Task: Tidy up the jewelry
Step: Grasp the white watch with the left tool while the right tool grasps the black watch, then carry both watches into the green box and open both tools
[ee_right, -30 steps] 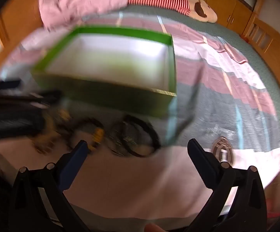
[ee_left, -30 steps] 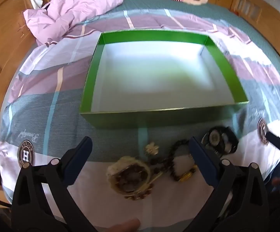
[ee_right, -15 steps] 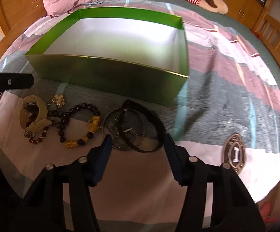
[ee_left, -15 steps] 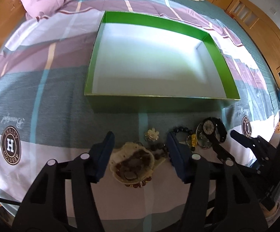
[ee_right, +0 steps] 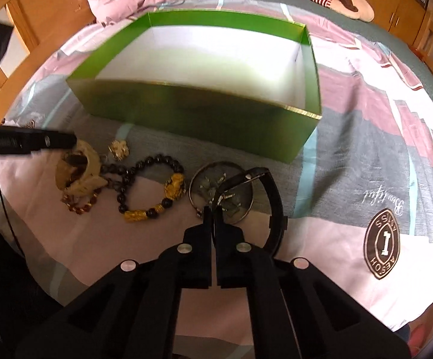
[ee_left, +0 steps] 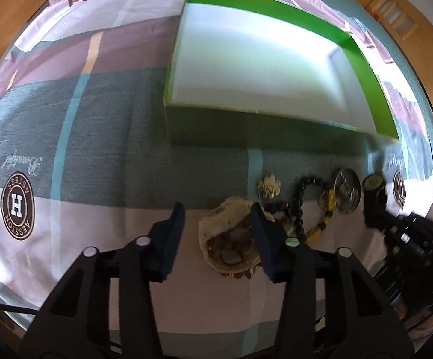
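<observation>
Both tongs: left [ee_left: 216, 224] closing around cream bangle [ee_left: 227, 239], right [ee_right: 213, 214] pinching silver ring [ee_right: 221, 191].

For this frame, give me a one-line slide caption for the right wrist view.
Right hand-held gripper shut on the round silver piece beside the beaded bracelet, before the empty green box.

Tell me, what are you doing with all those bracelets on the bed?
A person is sorting jewelry into the green box, which holds nothing yet. The right hand-held gripper has shut on the edge of the silver hoop beside the black band. The left hand-held gripper is closing around the cream bangle, one pad not yet touching. The black and gold bead bracelet and small gold flower charm lie untouched.
</observation>
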`<control>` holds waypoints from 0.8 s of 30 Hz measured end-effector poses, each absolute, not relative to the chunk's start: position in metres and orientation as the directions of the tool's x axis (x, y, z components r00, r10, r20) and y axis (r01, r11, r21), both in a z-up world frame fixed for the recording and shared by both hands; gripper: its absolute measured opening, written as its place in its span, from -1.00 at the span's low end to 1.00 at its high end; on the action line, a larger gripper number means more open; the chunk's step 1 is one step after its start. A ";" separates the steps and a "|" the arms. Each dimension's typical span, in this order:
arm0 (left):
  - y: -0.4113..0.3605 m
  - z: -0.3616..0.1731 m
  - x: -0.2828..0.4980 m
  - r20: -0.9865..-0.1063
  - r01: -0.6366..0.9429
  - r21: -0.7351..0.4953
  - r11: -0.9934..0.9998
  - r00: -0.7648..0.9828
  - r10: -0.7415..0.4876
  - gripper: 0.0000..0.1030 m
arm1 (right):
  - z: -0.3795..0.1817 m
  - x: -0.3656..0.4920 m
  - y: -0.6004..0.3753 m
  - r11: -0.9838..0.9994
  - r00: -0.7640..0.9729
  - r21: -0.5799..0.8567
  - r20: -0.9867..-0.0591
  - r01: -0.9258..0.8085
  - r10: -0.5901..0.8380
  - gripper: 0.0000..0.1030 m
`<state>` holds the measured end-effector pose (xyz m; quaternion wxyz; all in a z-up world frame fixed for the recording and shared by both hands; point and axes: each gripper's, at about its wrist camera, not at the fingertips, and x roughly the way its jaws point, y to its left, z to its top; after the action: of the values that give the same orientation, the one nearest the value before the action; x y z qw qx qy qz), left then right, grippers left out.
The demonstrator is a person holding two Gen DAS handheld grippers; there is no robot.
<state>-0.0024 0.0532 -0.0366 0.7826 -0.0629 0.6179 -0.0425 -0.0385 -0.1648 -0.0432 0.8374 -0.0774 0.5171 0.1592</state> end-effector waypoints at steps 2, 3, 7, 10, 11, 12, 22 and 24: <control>0.052 -0.042 -0.004 -0.961 -0.003 -0.170 0.985 0.222 -0.165 -0.21 | -0.042 -0.038 -0.168 0.942 0.417 0.039 -0.890 -0.333 0.184 -0.91; 0.051 -0.046 -0.004 -0.962 -0.002 -0.173 0.985 0.215 -0.169 -0.24 | -0.043 -0.038 -0.170 0.945 0.421 0.033 -0.890 -0.325 0.176 -0.79; 0.047 -0.063 -0.002 -0.968 -0.010 -0.165 0.986 0.191 -0.160 -0.47 | -0.040 -0.036 -0.178 0.959 0.461 -0.005 -0.878 -0.283 0.132 -0.06; 0.050 -0.055 -0.002 -0.951 -0.011 -0.227 0.974 0.220 -0.219 -0.62 | -0.044 -0.033 -0.187 0.966 0.462 -0.018 -0.880 -0.259 0.108 -0.01; 0.052 -0.051 -0.001 -0.942 -0.009 -0.251 0.968 0.232 -0.242 -0.62 | -0.046 -0.031 -0.189 0.968 0.456 -0.015 -0.884 -0.251 0.105 -0.01; 0.053 -0.048 -0.003 -0.931 -0.007 -0.277 0.961 0.247 -0.267 -0.62 | -0.047 -0.031 -0.191 0.969 0.452 -0.012 -0.886 -0.246 0.104 -0.01; 0.047 -0.049 0.006 -0.940 -0.006 -0.257 0.966 0.234 -0.249 -0.62 | -0.068 -0.023 -0.192 0.967 0.407 -0.007 -0.908 -0.255 0.101 -0.84; 0.045 -0.052 0.008 -0.945 -0.013 -0.246 0.969 0.228 -0.237 -0.61 | -0.065 -0.025 -0.189 0.962 0.417 -0.016 -0.903 -0.274 0.104 -0.86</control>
<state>0.0082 0.0448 -0.0521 0.7769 -0.1012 0.6173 -0.0721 -0.0249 -0.1892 -0.0649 0.8380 -0.0803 0.5279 0.1128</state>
